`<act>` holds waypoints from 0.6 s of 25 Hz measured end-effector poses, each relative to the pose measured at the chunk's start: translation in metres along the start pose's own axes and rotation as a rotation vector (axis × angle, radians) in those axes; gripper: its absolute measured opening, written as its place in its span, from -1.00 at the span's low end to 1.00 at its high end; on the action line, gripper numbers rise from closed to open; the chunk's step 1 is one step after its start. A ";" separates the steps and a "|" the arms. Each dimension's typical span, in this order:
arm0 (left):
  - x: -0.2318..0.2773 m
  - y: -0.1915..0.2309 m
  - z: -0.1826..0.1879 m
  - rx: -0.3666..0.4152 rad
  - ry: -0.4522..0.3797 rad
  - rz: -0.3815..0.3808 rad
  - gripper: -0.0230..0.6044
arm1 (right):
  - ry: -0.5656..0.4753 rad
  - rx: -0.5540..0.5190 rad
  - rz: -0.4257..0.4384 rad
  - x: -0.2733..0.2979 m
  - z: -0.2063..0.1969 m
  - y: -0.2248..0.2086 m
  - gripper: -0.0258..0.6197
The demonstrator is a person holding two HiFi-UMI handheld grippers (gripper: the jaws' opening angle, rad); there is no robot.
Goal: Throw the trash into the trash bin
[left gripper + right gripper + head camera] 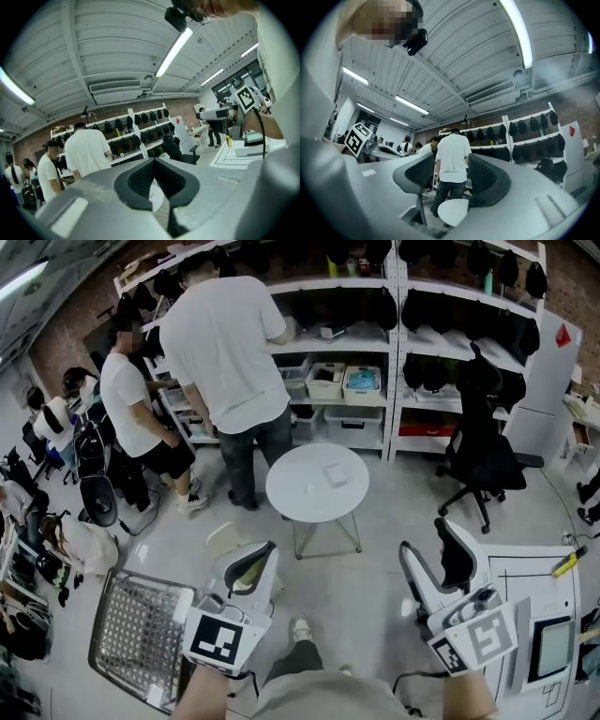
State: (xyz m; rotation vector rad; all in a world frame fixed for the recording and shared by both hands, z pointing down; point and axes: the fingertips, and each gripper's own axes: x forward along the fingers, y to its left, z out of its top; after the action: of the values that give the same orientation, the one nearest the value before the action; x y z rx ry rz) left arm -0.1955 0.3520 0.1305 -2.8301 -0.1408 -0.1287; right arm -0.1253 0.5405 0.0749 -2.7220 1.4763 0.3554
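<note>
In the head view a wire mesh trash bin stands on the floor at the lower left, just left of my left gripper. A pale crumpled piece of trash lies on the floor just beyond that gripper. In the left gripper view the left gripper has its dark pads meeting at the tips, with nothing seen between them. My right gripper is held at the lower right. In the right gripper view the right gripper stands open and empty, with the room showing through the gap.
A round white table with a small white object stands ahead. Two people stand at the shelves behind it. A black office chair is at the right, and a white desk with a yellow tool is beside my right gripper.
</note>
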 end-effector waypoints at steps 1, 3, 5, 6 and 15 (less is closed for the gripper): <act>0.004 0.001 -0.002 -0.004 0.001 0.000 -0.92 | 0.004 0.001 -0.002 0.004 -0.003 -0.003 -0.18; 0.011 0.006 -0.006 -0.011 0.001 -0.004 -0.92 | 0.011 0.003 -0.004 0.012 -0.009 -0.006 -0.18; 0.019 0.013 -0.011 -0.019 0.001 -0.007 -0.92 | 0.021 0.005 -0.002 0.022 -0.016 -0.007 -0.18; 0.023 0.017 -0.013 -0.021 -0.002 -0.008 -0.92 | 0.026 0.005 0.000 0.028 -0.020 -0.007 -0.18; 0.076 0.081 -0.034 -0.029 -0.010 -0.015 -0.92 | 0.077 -0.004 0.025 0.112 -0.053 -0.009 -0.17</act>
State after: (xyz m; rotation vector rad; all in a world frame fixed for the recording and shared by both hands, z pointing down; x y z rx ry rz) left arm -0.1139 0.2716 0.1465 -2.8597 -0.1630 -0.1211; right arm -0.0494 0.4463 0.1025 -2.7520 1.5307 0.2573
